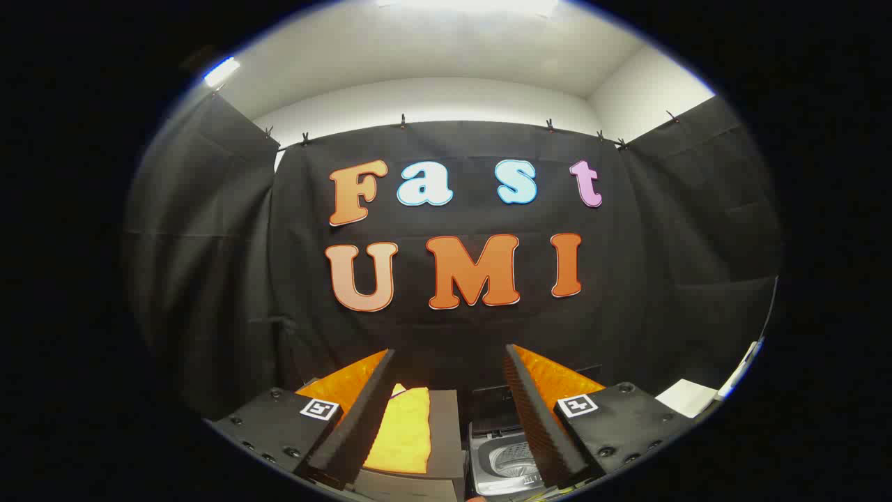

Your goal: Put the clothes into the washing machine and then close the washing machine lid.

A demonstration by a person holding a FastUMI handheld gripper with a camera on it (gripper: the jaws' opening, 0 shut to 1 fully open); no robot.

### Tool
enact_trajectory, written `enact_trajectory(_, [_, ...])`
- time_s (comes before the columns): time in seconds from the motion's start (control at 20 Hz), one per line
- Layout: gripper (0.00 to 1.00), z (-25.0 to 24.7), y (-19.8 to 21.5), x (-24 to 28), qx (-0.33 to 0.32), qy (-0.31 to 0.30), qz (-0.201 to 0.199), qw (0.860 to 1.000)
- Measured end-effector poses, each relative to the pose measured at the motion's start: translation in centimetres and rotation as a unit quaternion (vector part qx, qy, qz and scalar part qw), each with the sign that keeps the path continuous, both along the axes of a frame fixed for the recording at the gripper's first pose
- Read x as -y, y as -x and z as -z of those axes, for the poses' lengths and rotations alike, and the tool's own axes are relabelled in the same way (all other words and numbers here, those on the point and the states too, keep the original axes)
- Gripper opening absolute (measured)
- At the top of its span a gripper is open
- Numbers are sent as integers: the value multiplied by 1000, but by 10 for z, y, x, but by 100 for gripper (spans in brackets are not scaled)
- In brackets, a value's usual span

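Your claw (449,411) is spread, empty; the yellow cloth (404,432) ahead between its fingers looks soft, light: pinch a bunched fold.

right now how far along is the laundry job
Nothing looks done. The yellow cloth lies on a dark box, and the washing machine beside it has its lid up. The gripper is open, holding nothing. Left: grasp cloth, drop it in, close lid.

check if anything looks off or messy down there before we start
Nothing stands out. The yellow cloth lies flat on a box, the washing machine beside it has its lid up, and the hand-held gripper is open above them.
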State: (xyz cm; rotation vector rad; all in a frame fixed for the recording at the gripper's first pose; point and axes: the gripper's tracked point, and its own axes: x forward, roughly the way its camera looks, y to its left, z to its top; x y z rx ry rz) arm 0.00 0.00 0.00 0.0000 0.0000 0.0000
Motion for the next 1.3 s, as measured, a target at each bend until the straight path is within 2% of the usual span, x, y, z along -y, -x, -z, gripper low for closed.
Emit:
enact_trajectory(0.9, [98, 3, -11, -4, 1, 11, 3, 1000])
enact_trajectory(1.3, [98, 20, -34, -51, -16, 14, -29, 999])
